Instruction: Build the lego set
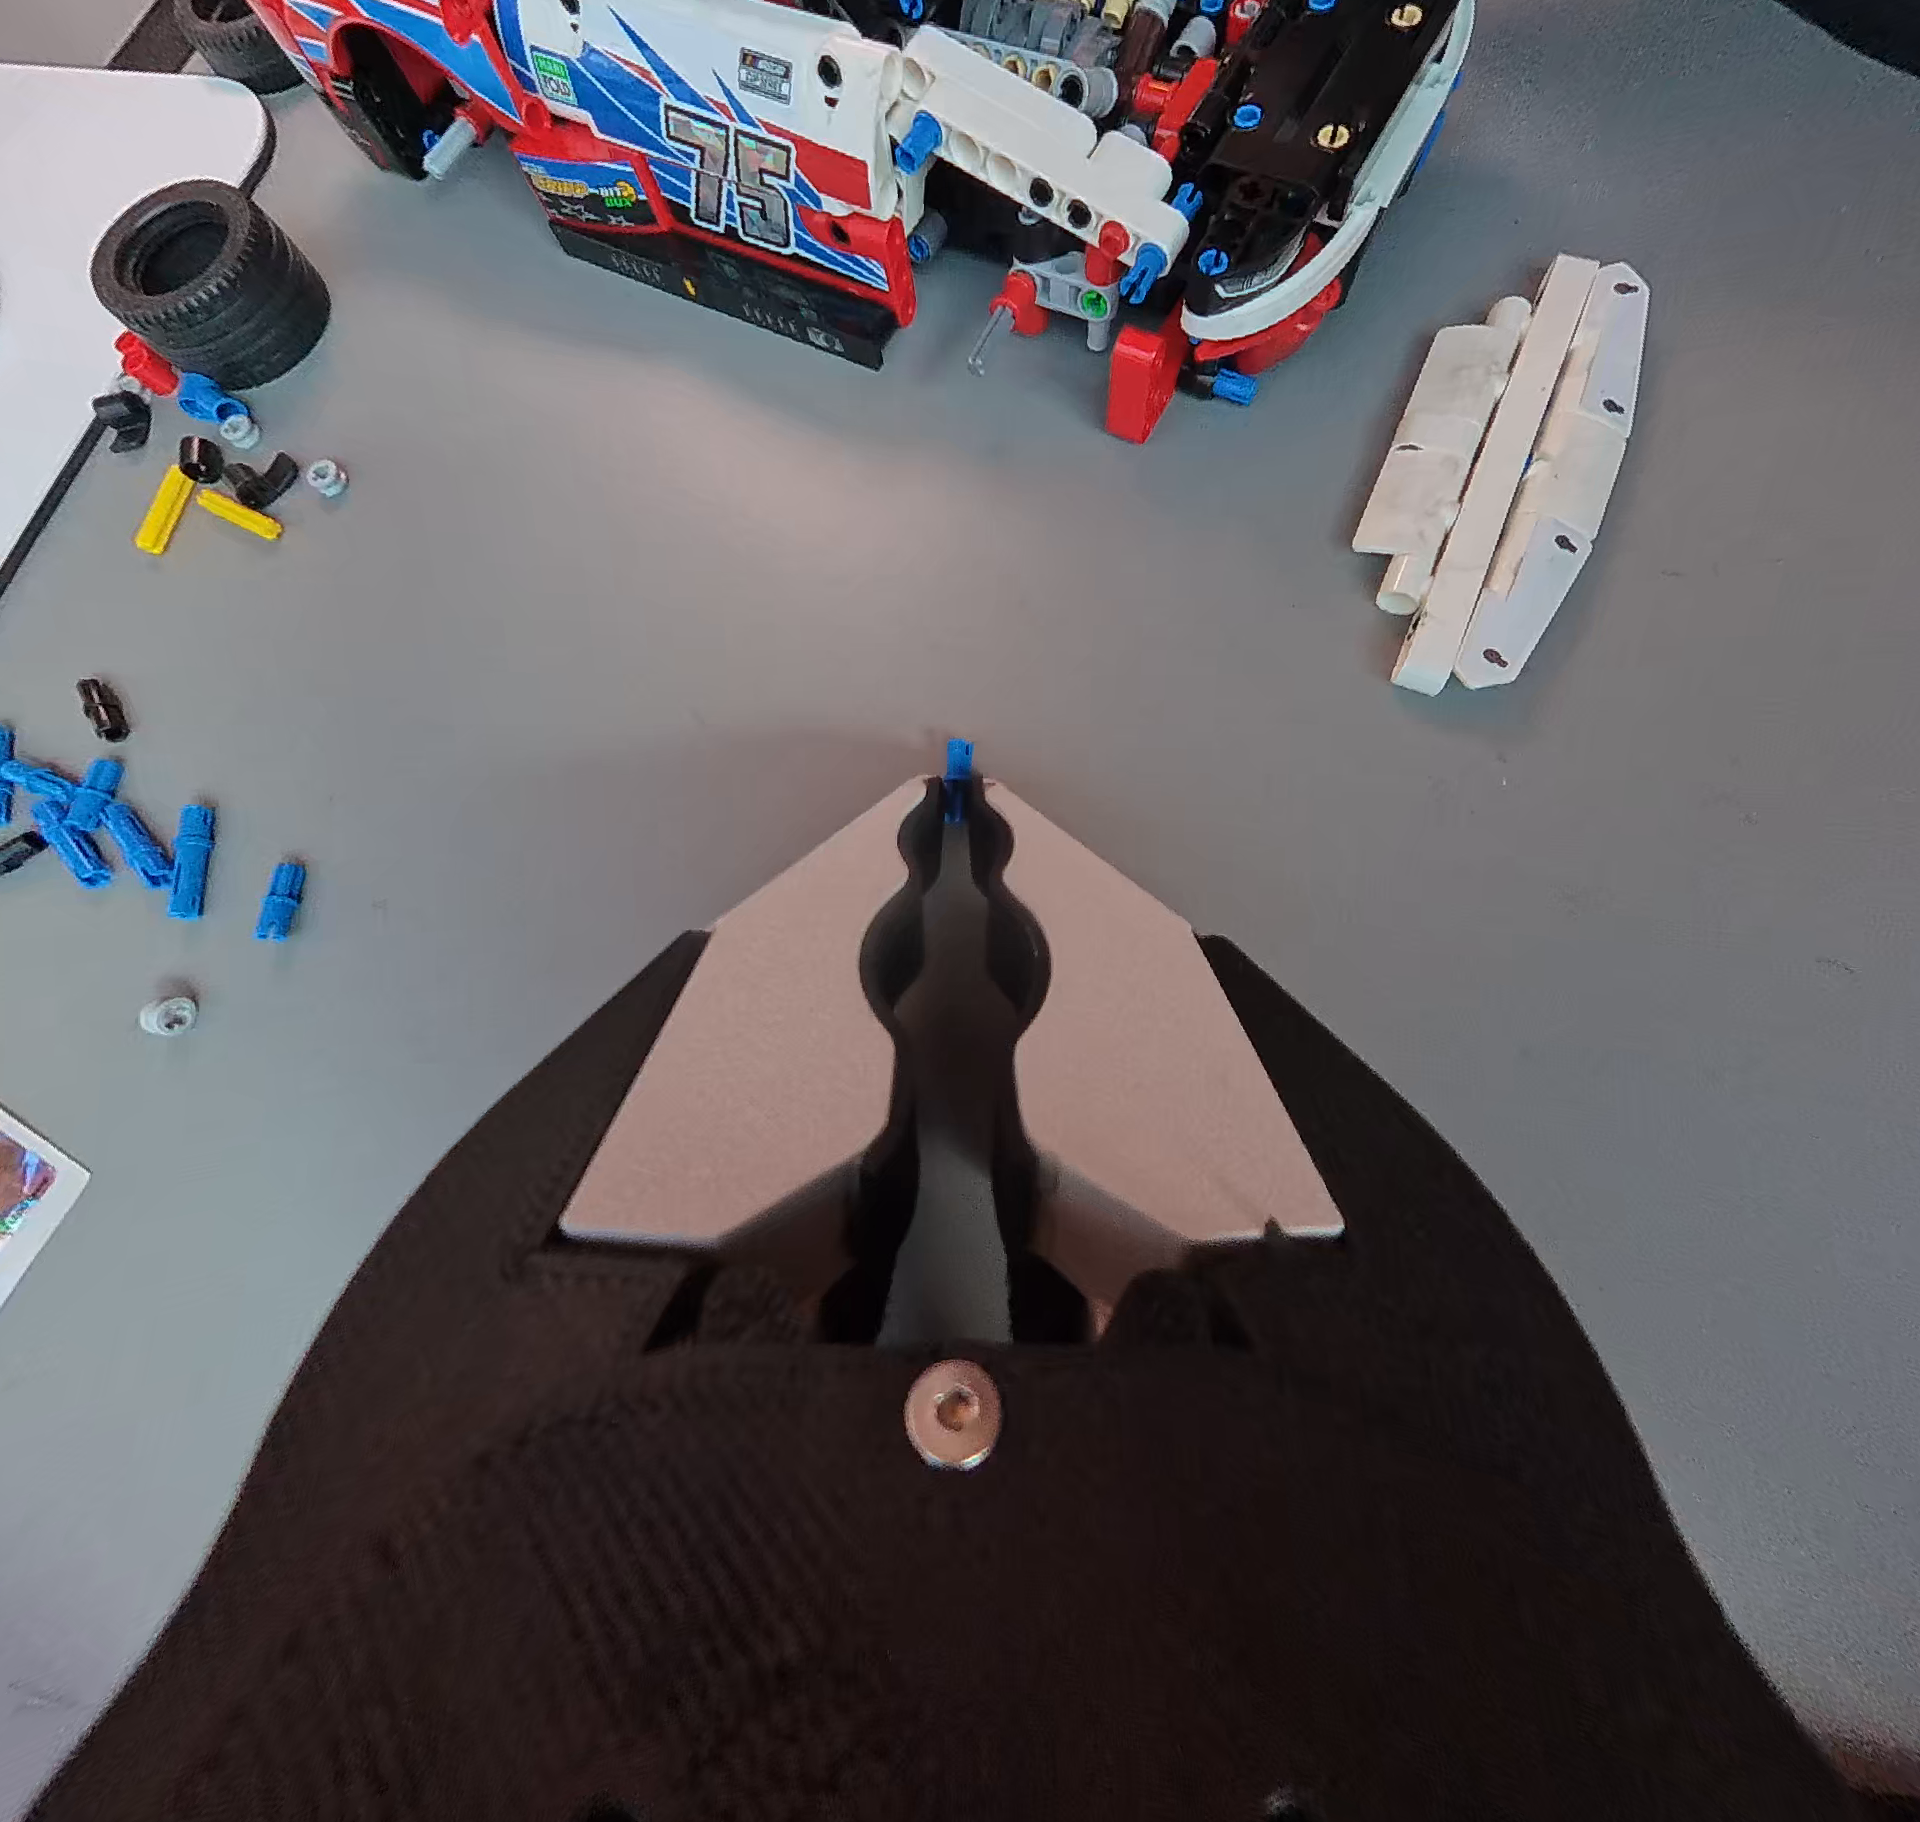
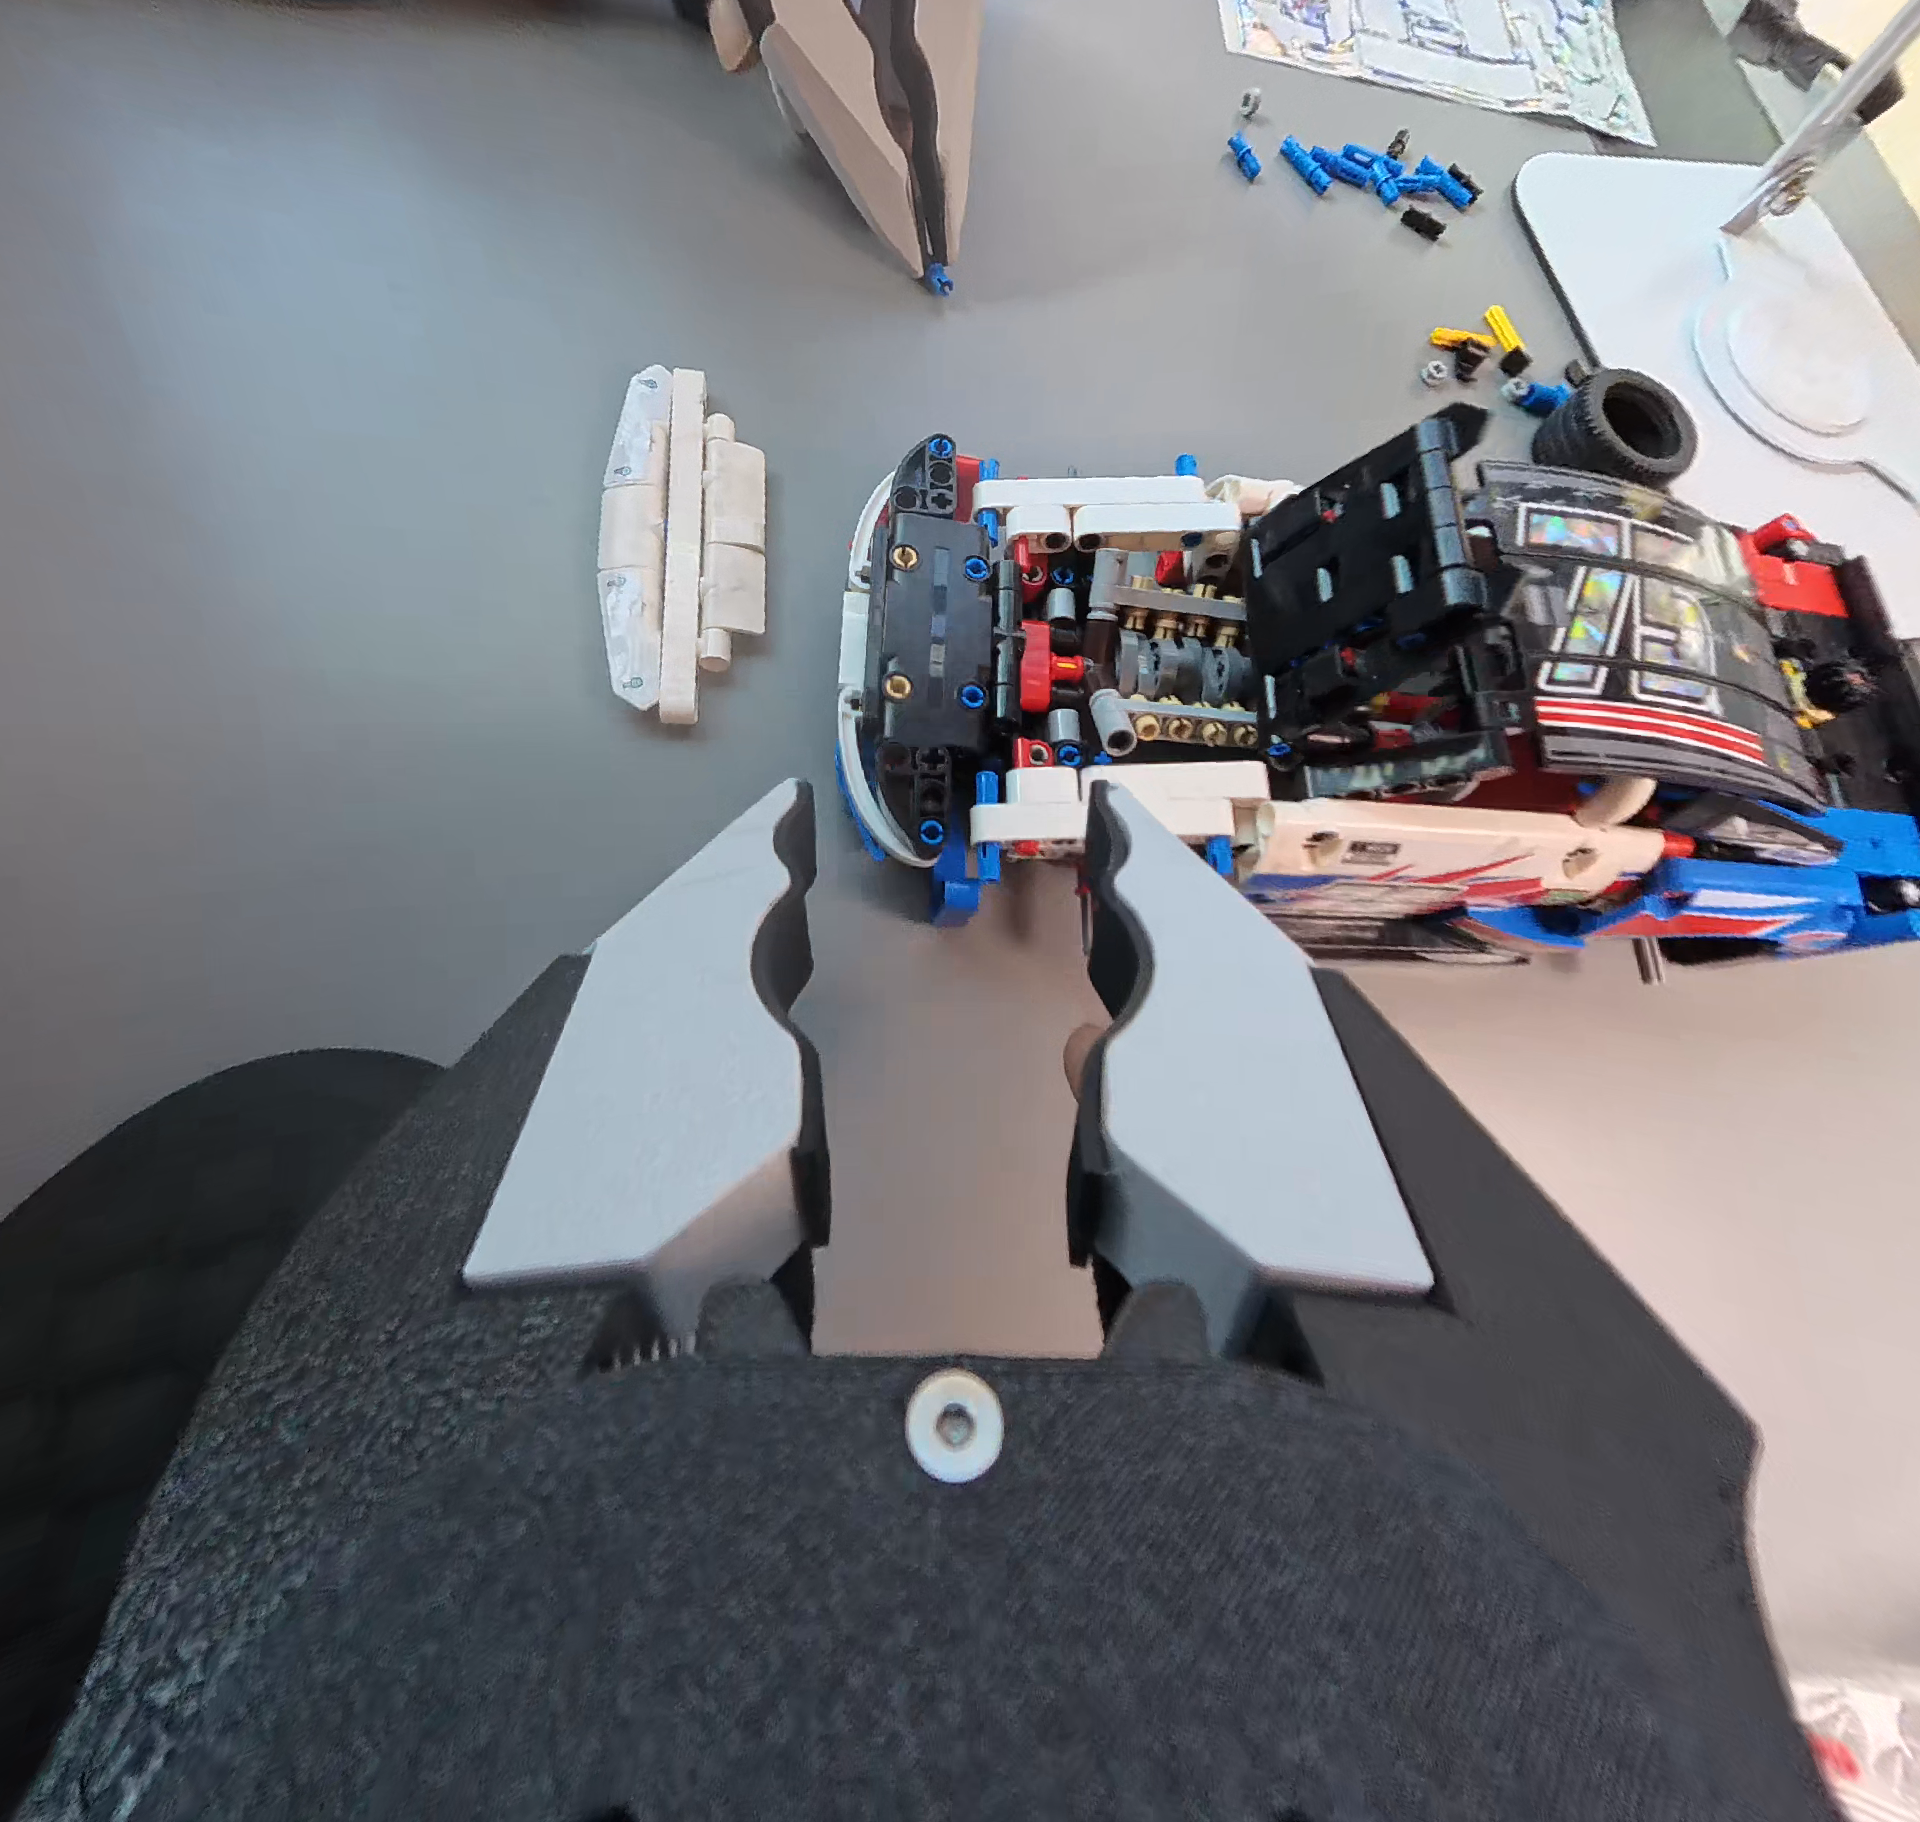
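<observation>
A red, white and blue lego race car [image 1: 790,141] with its engine bay open stands at the far side of the grey table; it also shows in the right wrist view [image 2: 1299,671]. My left gripper [image 1: 956,790] is shut on a small blue pin [image 1: 958,770], held above the table short of the car; the right wrist view shows it too [image 2: 932,260] with the pin [image 2: 940,278]. A white panel assembly [image 1: 1507,484] lies right of the car, also in the right wrist view [image 2: 681,546]. My right gripper [image 2: 945,806] is open and empty, close to the car's open end.
Loose blue pins [image 1: 114,837] lie at the left, also seen from the right wrist [image 2: 1361,172]. Yellow and black small parts [image 1: 208,499] and stacked black tyres [image 1: 213,281] sit near a white board [image 1: 94,183]. A sticker sheet [image 2: 1423,6] lies beyond. My right fingertips sit around 20 cm from my left ones.
</observation>
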A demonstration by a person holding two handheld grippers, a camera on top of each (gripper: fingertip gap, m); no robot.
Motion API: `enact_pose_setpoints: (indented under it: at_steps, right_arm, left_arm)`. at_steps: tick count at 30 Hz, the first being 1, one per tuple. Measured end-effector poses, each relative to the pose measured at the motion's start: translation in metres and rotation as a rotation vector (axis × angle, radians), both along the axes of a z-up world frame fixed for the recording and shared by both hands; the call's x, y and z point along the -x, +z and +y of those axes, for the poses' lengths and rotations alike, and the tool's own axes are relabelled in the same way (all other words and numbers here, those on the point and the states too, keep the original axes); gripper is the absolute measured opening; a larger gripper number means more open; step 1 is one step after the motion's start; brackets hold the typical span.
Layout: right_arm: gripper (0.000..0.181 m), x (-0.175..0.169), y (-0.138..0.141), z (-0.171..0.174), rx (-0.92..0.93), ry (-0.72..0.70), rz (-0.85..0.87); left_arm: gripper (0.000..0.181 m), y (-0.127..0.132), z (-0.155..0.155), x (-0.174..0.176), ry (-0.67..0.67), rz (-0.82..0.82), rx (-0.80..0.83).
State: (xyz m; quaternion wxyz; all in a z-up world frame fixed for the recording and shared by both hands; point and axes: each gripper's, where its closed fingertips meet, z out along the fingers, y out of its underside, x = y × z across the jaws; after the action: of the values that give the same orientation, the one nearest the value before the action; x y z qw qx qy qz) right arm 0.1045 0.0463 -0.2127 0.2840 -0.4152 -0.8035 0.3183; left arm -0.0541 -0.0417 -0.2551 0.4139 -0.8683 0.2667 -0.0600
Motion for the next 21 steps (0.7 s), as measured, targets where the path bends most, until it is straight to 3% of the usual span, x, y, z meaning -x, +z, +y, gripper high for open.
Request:
enact_pose_setpoints:
  at_steps: [8,15,21]
  right_arm:
    - [0.042,-0.012,-0.012,0.009,-0.005,-0.020,-0.038]
    - [0.012,-0.009,-0.022,0.012,-0.039,-0.038,-0.051]
    - [0.008,-0.006,-0.023,0.013,-0.047,-0.044,-0.038]
  left_arm:
    - [0.002,0.001,0.003,0.002,0.004,-0.004,-0.019]
    - [0.002,0.001,0.003,0.002,0.000,0.018,-0.026]
    - [0.003,0.001,0.003,-0.003,-0.025,0.025,-0.031]
